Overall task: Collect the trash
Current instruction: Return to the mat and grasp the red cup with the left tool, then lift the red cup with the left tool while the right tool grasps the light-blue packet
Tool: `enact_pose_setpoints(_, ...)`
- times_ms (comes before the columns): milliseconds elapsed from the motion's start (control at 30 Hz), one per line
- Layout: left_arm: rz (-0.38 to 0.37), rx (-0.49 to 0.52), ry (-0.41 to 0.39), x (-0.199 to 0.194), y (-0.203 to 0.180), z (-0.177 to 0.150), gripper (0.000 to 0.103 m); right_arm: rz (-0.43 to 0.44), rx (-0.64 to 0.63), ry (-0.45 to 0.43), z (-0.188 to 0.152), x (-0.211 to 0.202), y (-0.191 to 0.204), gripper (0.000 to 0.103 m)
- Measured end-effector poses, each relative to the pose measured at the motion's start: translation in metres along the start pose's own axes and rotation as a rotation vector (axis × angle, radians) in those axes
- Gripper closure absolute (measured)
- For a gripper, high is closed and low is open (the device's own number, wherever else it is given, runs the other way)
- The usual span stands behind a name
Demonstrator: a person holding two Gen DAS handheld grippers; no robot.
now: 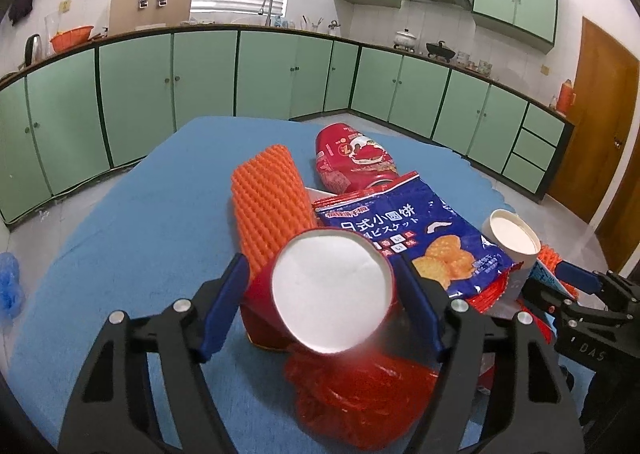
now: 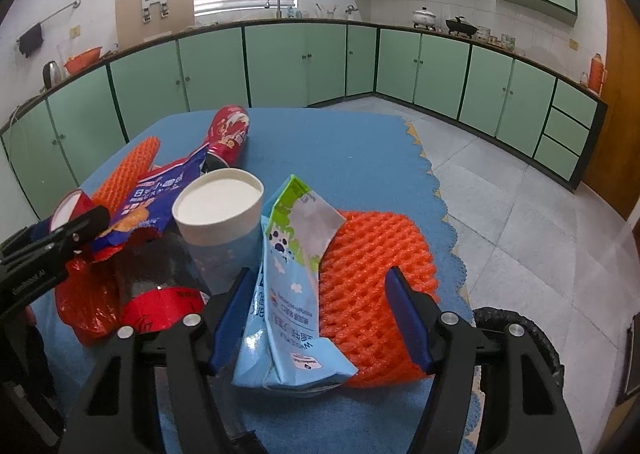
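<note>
My left gripper (image 1: pixel 320 298) is shut on a red paper cup (image 1: pixel 332 290) with a white inside, tilted toward the camera above a crumpled red plastic bag (image 1: pixel 360 394). It also shows in the right wrist view (image 2: pixel 76 209). My right gripper (image 2: pixel 320 318) is open around a light blue snack wrapper (image 2: pixel 288 294) and an orange foam net (image 2: pixel 372 286); the pads do not touch them. A white paper cup (image 2: pixel 220 213) stands just beyond, also in the left view (image 1: pixel 514 238).
On the blue table mat (image 1: pixel 140 234) lie a blue biscuit bag (image 1: pixel 412 230), a red chip can (image 1: pixel 352 157) on its side and another orange foam net (image 1: pixel 268 205). Green cabinets (image 1: pixel 200 73) line the kitchen. A black bin rim (image 2: pixel 516 326) sits low right.
</note>
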State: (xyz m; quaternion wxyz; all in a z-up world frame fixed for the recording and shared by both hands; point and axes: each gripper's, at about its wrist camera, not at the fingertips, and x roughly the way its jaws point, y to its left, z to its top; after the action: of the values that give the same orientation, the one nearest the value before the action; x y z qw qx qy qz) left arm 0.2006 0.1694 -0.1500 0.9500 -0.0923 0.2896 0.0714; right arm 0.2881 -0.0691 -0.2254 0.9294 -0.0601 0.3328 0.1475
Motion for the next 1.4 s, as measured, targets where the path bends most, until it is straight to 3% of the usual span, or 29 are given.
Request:
enact_pose_setpoints(400,0.018,0.050,-0.088,-0.022,-0.011,0.010,0.034,0.007,0.090,0.010,0.010,-0.009,-0.023,0.042)
enact_pose_setpoints(833,0.006,0.083,-0.055,-0.004,-0.028,0.013,0.033,-0.005,0.068,0.041,0.016,-0.004,-0.031,0.049)
enact_pose_setpoints(1233,0.007,0.092,-0.043,0.001,-0.033,0.012,0.033,-0.016,0.037,0.098,0.010,0.009,-0.037,0.050)
enact_pose_setpoints(1300,0.008,0.092,-0.037,0.003,-0.034,0.011,0.033,-0.005,0.039,0.104,0.010,0.012,-0.036,0.053)
enact_pose_setpoints(1367,0.004,0.087,-0.032,0.005,-0.034,0.011,0.034,0.048,0.029,0.111,0.011,0.013,-0.035,0.072)
enact_pose_setpoints(1400,0.002,0.083,-0.031,0.005,-0.033,0.012,0.035,0.065,0.025,0.116,0.012,0.013,-0.034,0.073)
